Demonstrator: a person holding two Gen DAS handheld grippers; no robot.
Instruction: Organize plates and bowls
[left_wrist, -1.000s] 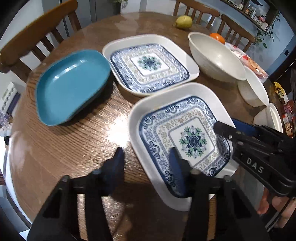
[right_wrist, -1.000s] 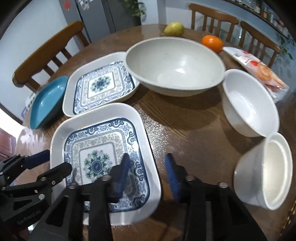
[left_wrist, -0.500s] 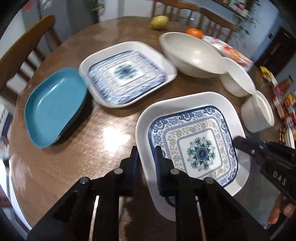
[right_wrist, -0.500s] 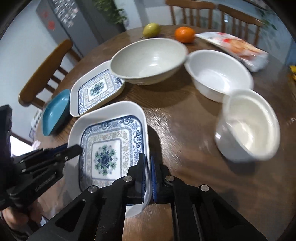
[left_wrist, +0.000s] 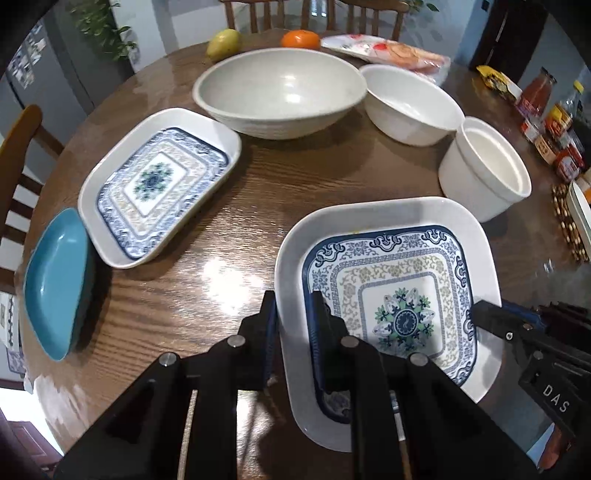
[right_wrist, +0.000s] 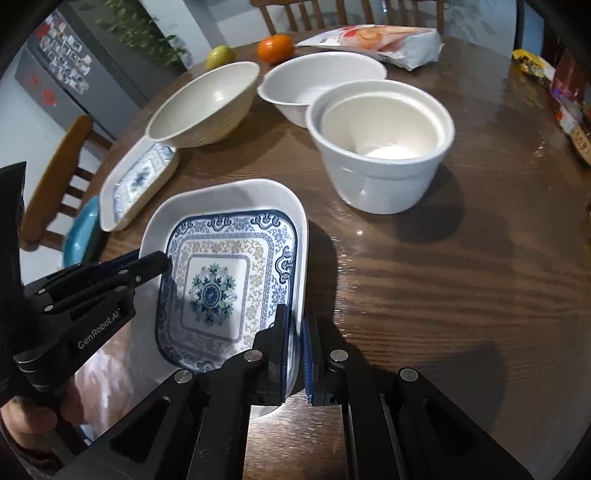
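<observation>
The left gripper (left_wrist: 291, 310) was clamped on the left rim of the near patterned plate (left_wrist: 391, 295), one finger outside the rim and one inside the well; its jaws had just been closing, then eased slightly, with the rim between them. The right gripper (right_wrist: 295, 328) was closed tight on the opposite rim of the same plate (right_wrist: 229, 273). The plate's near edge was hidden behind the gripper bodies in both views, so whether it touched the table (left_wrist: 332, 177) could not be determined.

The plate was square with rounded corners, white-rimmed, with blue scrollwork borders and a blue-green medallion at centre. It sat at the near side of the round wooden table.

A second patterned plate (left_wrist: 155, 184) lay farther left, with a teal dish (left_wrist: 55, 280) beside it at the table edge, partly hidden in the right wrist view. Beyond stood a large beige bowl (left_wrist: 280, 92), a white bowl (left_wrist: 410, 103) and a tall white bowl (left_wrist: 484, 166), the last just beyond the held plate's far corner. A pear (left_wrist: 223, 40), an orange (left_wrist: 300, 38) and a snack bag (left_wrist: 388, 51) lay at the far edge.
</observation>
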